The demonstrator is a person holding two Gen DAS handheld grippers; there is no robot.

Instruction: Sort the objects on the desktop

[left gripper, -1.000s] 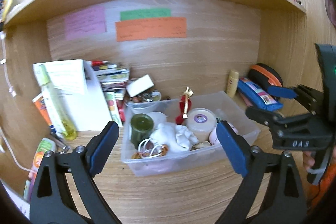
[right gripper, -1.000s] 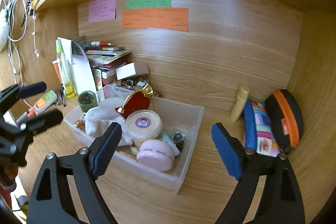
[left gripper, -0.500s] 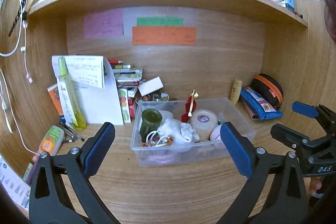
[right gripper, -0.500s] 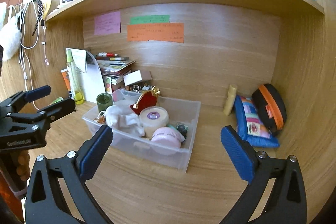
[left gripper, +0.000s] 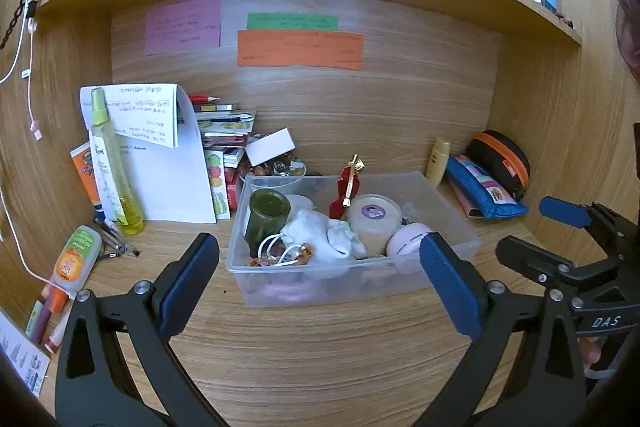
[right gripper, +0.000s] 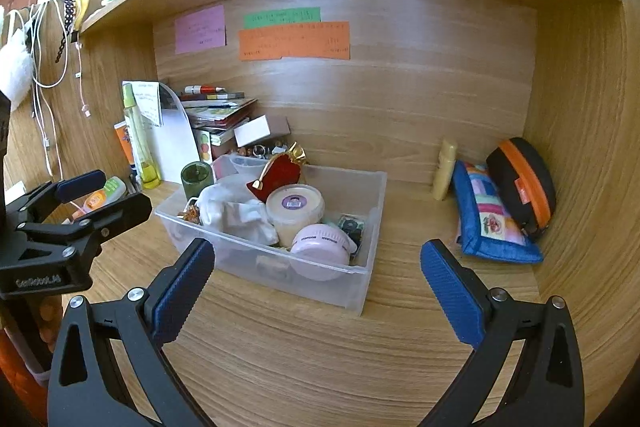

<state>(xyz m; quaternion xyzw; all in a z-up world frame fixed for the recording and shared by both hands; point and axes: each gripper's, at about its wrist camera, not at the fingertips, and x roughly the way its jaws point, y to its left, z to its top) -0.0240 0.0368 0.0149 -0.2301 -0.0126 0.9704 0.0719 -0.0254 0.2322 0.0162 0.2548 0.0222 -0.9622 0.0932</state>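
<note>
**Both grippers wide, bin ahead**

Both of my grippers stand wide open and empty. From the left gripper (left gripper: pixel 318 275), the clear bin (left gripper: pixel 448 205) sits at twelve o'clock, just beyond the pads. From the right gripper (right gripper: pixel 316 277), the bin (right gripper: pixel 374 211) lies at eleven o'clock, the blue pouch (right gripper: pixel 486 223) at two, against the wooden desk's (right gripper: pixel 320 355) corner.

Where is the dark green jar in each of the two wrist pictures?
Left wrist view: the dark green jar stands in the left end of the clear plastic bin, left of centre.
Right wrist view: the jar is at the bin's far left corner, left of centre.
Shared landmark: the orange note on the back wall.
</note>
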